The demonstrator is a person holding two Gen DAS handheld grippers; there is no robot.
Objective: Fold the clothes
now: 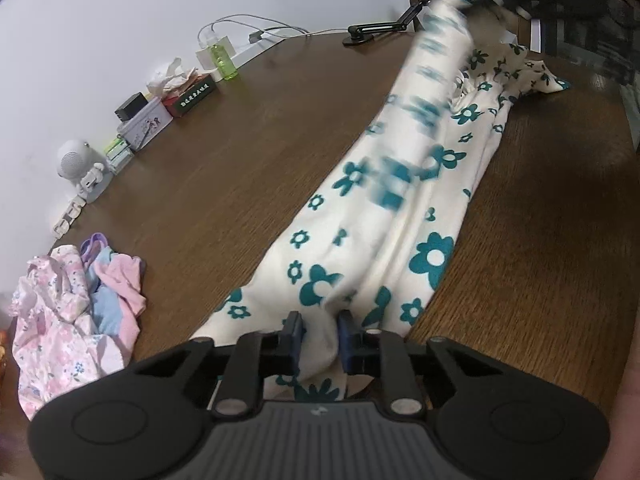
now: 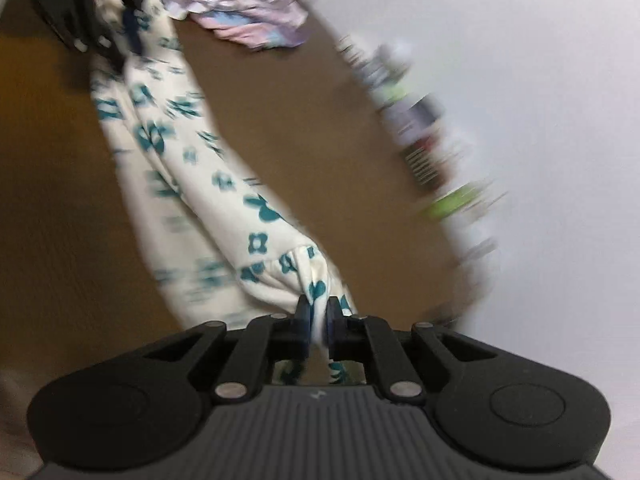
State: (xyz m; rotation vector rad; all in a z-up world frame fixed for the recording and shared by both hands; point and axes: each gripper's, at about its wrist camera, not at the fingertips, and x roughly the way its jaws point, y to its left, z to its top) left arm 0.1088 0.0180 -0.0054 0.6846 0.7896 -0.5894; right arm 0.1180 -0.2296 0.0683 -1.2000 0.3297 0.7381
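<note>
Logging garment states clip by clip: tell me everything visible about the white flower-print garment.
The white flower-print garment is soft cream cloth with teal flowers, bunched lengthwise into a long strip across the brown table. The left claw pinches one end, the right claw the other; both are shut on cloth. Its middle looks motion-blurred. Near the right claw, a crumpled part lies on the table. It lies apart from the pink clothes pile.
</note>
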